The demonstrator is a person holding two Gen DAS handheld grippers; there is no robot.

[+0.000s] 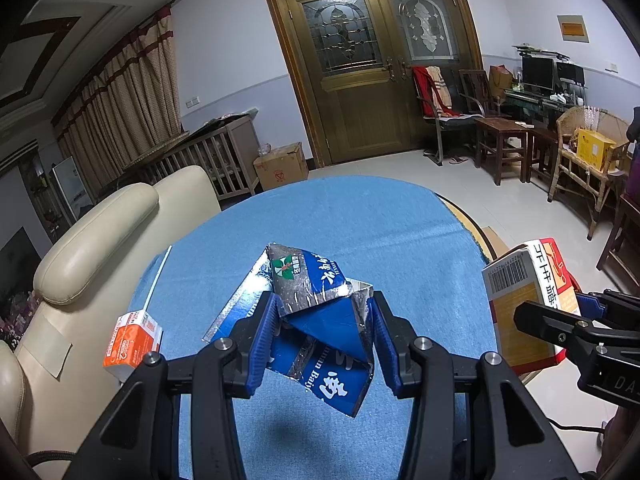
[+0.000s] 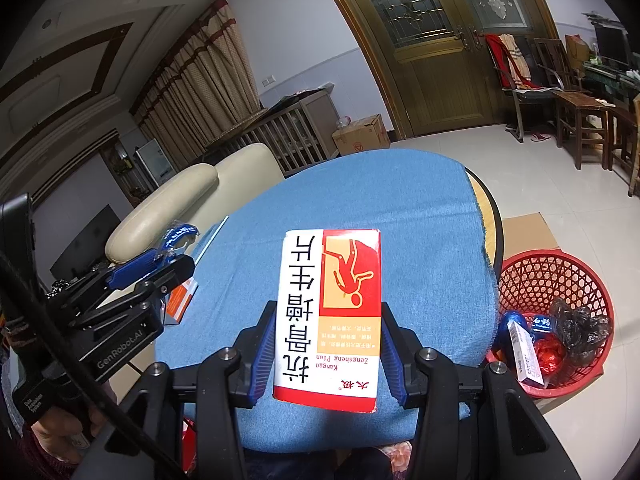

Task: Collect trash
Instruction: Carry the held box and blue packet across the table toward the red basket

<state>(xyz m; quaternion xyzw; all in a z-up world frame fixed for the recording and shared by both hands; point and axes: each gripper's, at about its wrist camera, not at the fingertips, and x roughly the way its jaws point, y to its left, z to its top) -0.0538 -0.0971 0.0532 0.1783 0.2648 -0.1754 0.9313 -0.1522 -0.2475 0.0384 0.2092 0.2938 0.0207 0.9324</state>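
Left gripper [image 1: 326, 336]: your jaws are clamped on the crumpled blue carton [image 1: 316, 320], which hangs above the cloth [image 1: 360, 216] at about 6 o'clock of the table.
Right gripper [image 2: 328, 344]: your jaws are clamped on the sides of the red-and-white box [image 2: 328, 316], lifted off the cloth.
Basket [image 2: 560, 264]: on the floor at 3 o'clock of the table, low and off its edge, on flat cardboard [image 2: 528, 228].
Risk, carton: it is bent and slick-looking — I judge it could twist or slip out as you swing across, because the pads hold only a folded flap.
Risk, box: the grip sits low on a tall box; a quick tilt could lever it loose and drop it short of the basket.
Risk, hands: both loads go to one basket — you could knock one gripper into the other if they go together.
Risk, leftovers: the orange box [image 1: 134, 340] sits at the 9 o'clock edge and could be nudged off.
Count, held: two — one per gripper.
Count, on cloth: one orange box, one white straw [image 1: 158, 278].
Count, basket: several pieces, too jumbled to number.
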